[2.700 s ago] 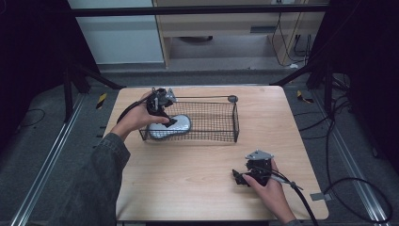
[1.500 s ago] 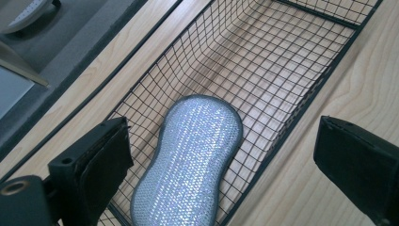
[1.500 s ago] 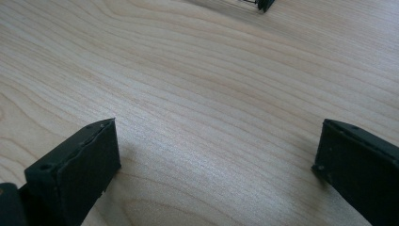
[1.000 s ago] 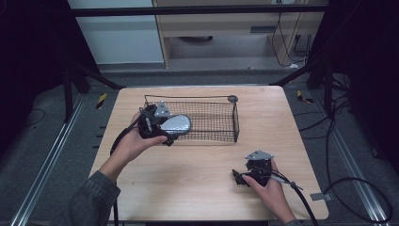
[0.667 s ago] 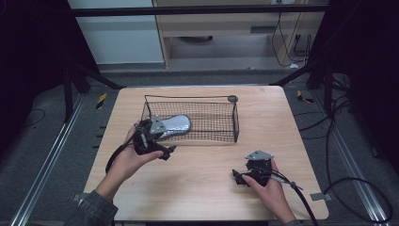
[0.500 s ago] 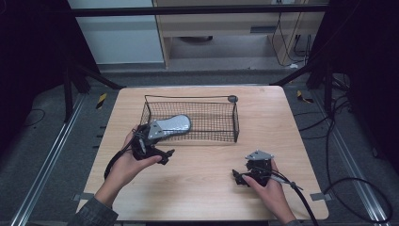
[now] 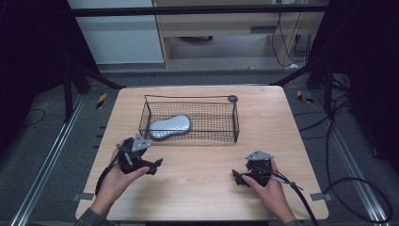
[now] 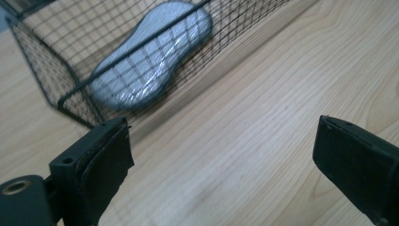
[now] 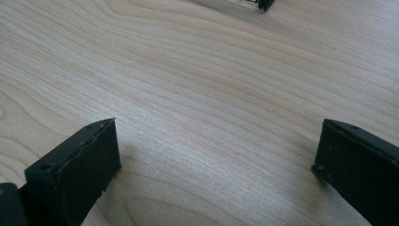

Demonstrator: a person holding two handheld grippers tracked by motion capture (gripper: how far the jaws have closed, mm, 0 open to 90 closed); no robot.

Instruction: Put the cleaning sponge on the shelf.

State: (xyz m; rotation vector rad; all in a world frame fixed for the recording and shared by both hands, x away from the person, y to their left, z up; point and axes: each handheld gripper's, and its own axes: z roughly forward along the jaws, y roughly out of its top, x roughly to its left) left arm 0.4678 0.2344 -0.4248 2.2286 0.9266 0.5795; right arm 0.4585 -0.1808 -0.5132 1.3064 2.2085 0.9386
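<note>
Toward the tabletop's far edge, a grey padded object (image 7: 170, 127) lies at the left end of a black wire basket (image 7: 234, 123). Near the front-left corner the left gripper (image 7: 157, 164) sits with jaws spread, empty. Near the front-right corner the right gripper (image 7: 236, 177) rests, jaws likewise spread over bare wood.

Dim room, grey floor (image 7: 42, 141), pale wooden table (image 7: 202, 188), cabinet (image 7: 221, 28) behind

Bright tabletop (image 7: 202, 188), dark surroundings; near tongs blurred.
</note>
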